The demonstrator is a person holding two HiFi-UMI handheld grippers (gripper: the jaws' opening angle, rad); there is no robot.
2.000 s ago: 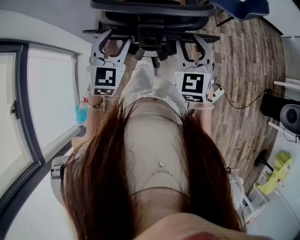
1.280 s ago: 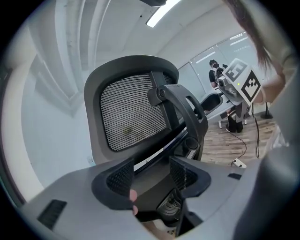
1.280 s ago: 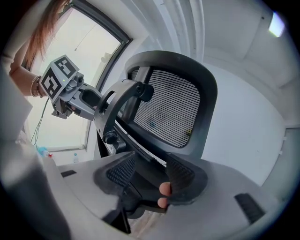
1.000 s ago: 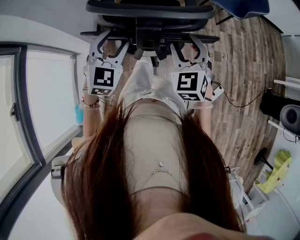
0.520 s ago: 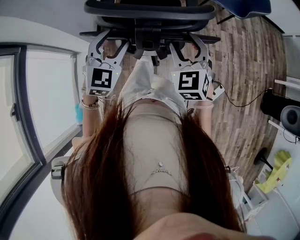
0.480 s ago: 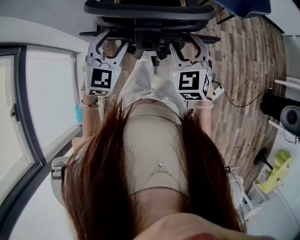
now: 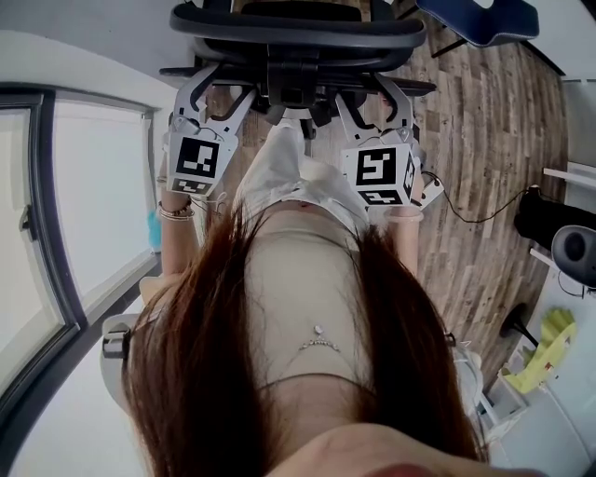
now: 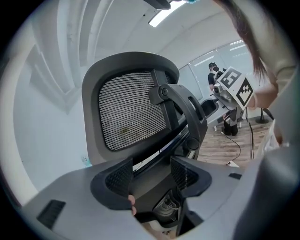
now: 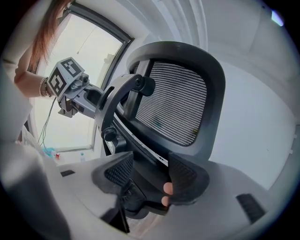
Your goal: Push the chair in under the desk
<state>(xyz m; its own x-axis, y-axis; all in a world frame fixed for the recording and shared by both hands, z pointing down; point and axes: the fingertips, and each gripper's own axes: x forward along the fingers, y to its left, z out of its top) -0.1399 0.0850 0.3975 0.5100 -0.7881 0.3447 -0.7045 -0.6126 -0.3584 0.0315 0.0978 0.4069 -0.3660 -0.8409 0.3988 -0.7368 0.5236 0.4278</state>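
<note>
A black office chair [image 7: 298,23] with a mesh back [image 8: 126,110] stands at the top of the head view, its back towards me. My left gripper [image 7: 219,88] reaches the chair's rear frame on the left, jaws spread. In the left gripper view the gripper [image 8: 150,176] has the dark support bar in its gap, and the pads stand apart from it. My right gripper [image 7: 371,93] is at the frame's right side. In the right gripper view it [image 9: 150,176] is also spread, with the black bar under the mesh back [image 9: 173,103] between its jaws. No desk is identifiable.
My own body and long hair fill the middle of the head view. A glass partition [image 7: 93,214] runs along the left. Wood flooring [image 7: 484,140] lies to the right, with a cable [image 7: 466,214], a black device [image 7: 559,228] and a blue seat [image 7: 484,14] at the top right.
Both grippers have crept a little leftward at the chair's back. The right marker cube has turned slightly, showing a side face. The chair back now sits slightly lower in view.
</note>
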